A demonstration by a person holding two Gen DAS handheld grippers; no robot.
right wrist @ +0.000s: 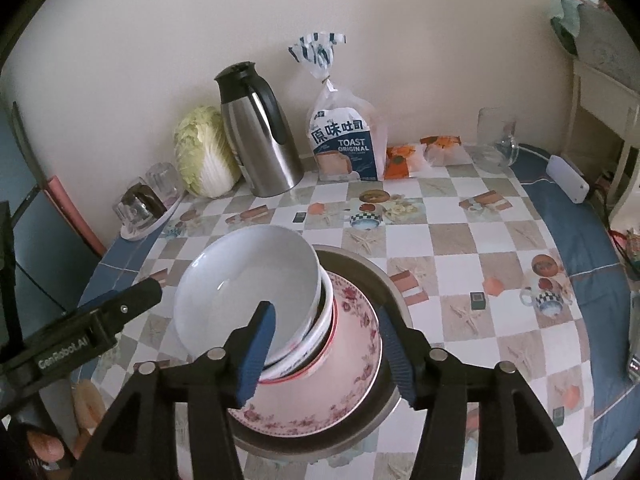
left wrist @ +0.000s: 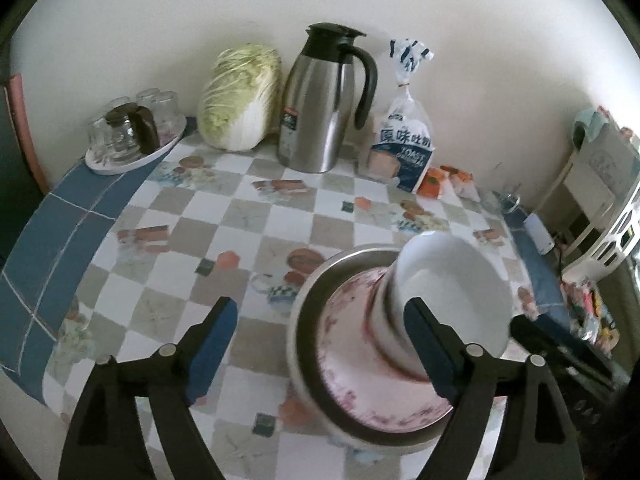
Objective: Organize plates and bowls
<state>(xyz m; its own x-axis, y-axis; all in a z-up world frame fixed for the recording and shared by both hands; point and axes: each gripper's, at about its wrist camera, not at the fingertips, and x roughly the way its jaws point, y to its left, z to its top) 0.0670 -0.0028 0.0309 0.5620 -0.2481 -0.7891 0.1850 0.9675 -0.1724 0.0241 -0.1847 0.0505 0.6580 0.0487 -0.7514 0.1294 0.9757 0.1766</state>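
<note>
On the checkered tablecloth (right wrist: 460,236) sits the whole stack: a metal plate (right wrist: 384,280) at the bottom, a floral plate (right wrist: 352,340) on it, then a few nested bowls topped by a white bowl (right wrist: 248,276) that leans over a bit. Both grippers are let go of it. Left gripper (left wrist: 320,344) is spread wide, nothing pinched, off to the stack's left side. Right gripper (right wrist: 332,344) has its blue pads (right wrist: 262,340) apart in front of the stack, not pressing anything. Behind stand a steel thermos jug (right wrist: 260,136), napa cabbage (right wrist: 204,152) and toast bag (right wrist: 344,140).

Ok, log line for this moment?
left gripper open | right gripper open | white bowl atop bowl stack | floral plate beneath | metal dish bottom
</note>
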